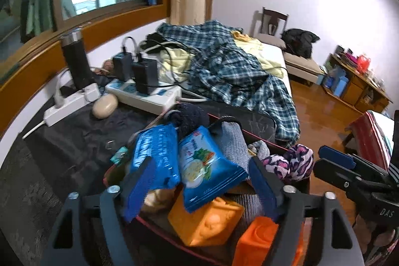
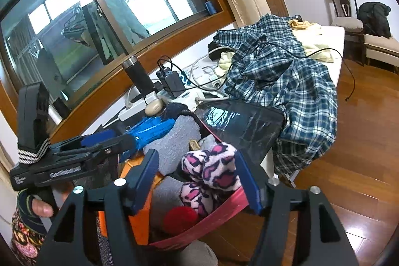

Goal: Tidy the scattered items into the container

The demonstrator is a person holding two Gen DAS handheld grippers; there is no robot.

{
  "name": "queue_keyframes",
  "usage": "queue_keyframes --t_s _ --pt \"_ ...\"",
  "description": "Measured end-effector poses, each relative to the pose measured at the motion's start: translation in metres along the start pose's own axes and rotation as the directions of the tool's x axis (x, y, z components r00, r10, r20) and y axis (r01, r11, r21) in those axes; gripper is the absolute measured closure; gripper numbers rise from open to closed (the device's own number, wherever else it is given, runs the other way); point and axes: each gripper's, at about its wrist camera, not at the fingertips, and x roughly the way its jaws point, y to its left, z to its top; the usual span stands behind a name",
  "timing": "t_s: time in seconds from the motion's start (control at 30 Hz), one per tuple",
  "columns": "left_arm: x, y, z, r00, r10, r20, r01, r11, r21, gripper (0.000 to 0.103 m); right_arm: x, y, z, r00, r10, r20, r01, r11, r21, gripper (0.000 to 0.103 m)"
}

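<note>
Power strips point(image 1: 147, 95) with black chargers point(image 1: 144, 76) at far left on dark cloth, print unreadable. Left gripper point(image 1: 199, 183) spread wide above container point(image 2: 224, 206), nothing held; blue packets point(image 1: 207, 166) between its fingers, packet lettering too blurred to read. Orange blocks point(image 1: 207, 221) below. Right gripper point(image 2: 197, 181) wide too, straddling pink leopard socks point(image 2: 212, 171) inside container. "DAS" legible on right gripper body.

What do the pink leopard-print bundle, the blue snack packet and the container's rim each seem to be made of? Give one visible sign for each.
Pink leopard-print bundle: soft fleecy fabric, matt; its surface is fuzzy and it looks like rolled socks.
Blue snack packet: thin plastic film, glossy; it shines and creases.
Container: probably fabric with a red trim; its rim bends, though this is uncertain.
</note>
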Motion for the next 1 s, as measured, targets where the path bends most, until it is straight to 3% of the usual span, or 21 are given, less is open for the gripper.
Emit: queue_keyframes --t_s 0.1,0.17,0.23,0.4,0.5,0.67,1.0 --pt "-0.021 0.001 0.0 0.997 0.065 0.047 -0.064 0.998 -0.018 0.012 -0.011 0.003 0.005 1.0 -0.019 0.018 0.019 1.0 -0.016 0.023" --pt "-0.035 0.001 0.0 0.99 0.116 0.076 -0.114 0.993 -0.029 0.001 -0.018 0.004 0.009 0.999 -0.032 0.027 0.033 0.999 -0.027 0.022" --pt "-0.05 0.0 -0.001 0.978 0.181 0.103 -0.178 0.983 -0.041 0.0 -0.024 0.006 0.012 0.998 -0.053 0.016 0.053 0.997 -0.046 0.017" --pt "-0.065 -0.006 -0.011 0.95 0.309 0.055 -0.305 0.95 -0.059 0.0 -0.031 0.006 0.006 0.995 -0.088 -0.05 0.085 0.994 -0.064 0.0" --pt "-0.062 -0.012 -0.022 0.947 0.322 0.008 -0.321 0.946 -0.05 0.0 -0.033 0.007 -0.003 0.991 -0.098 -0.095 0.091 0.993 -0.076 0.0" --pt "-0.058 -0.025 -0.043 0.961 0.273 -0.037 -0.275 0.961 -0.04 0.0 -0.031 0.014 -0.021 0.982 -0.102 -0.162 0.084 0.99 -0.114 0.0" --pt "-0.083 -0.042 -0.048 0.97 0.244 -0.005 -0.244 0.969 -0.043 0.0 -0.052 0.033 -0.029 0.984 -0.101 -0.145 0.075 0.982 -0.175 0.0"
